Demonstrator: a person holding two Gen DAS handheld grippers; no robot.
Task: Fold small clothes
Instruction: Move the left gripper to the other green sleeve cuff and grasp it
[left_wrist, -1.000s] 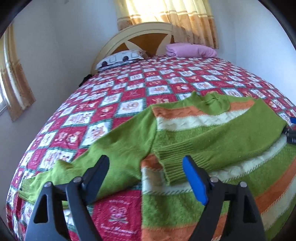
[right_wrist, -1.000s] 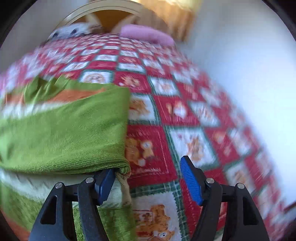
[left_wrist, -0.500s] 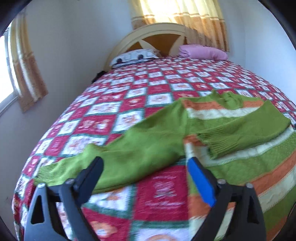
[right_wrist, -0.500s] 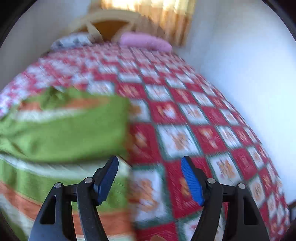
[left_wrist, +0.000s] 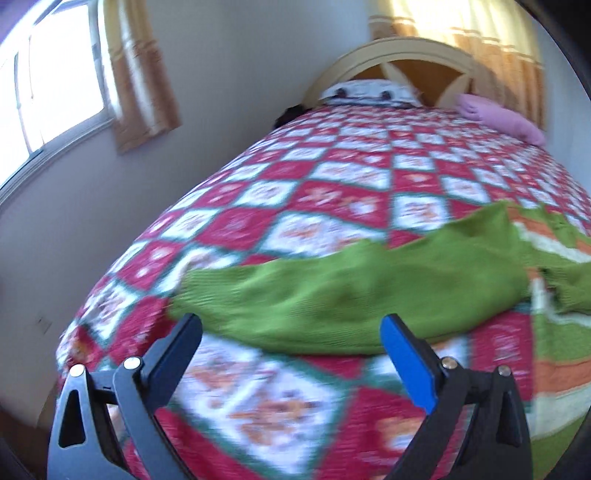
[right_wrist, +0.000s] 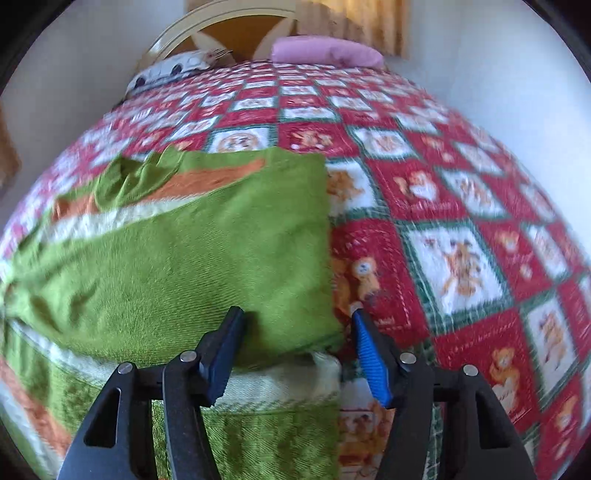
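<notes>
Left gripper (left_wrist: 291, 332) stands spread wide and empty, low over the red-and-white checked quilt (left_wrist: 332, 192), with the outstretched green knitted sleeve (left_wrist: 332, 295) of the green, orange and cream striped sweater (right_wrist: 166, 240) lying straight ahead, just beyond its fingertips. That sleeve runs crosswise to the gripper, its long axis side to side in the left wrist view, the ribbed cuff toward the left finger and the shoulder off to the right. Judging by this, the left hand is the nearer one for folding the sleeve in. Right gripper (right_wrist: 295, 339) is closing on the folded right edge of the sweater, where the other sleeve is already laid across the body; cloth sits between the jaws, though the pads do not yet visibly press it. Only the left view shows the loose sleeve and the window; only the right view shows the sweater's folded edge and collar.
</notes>
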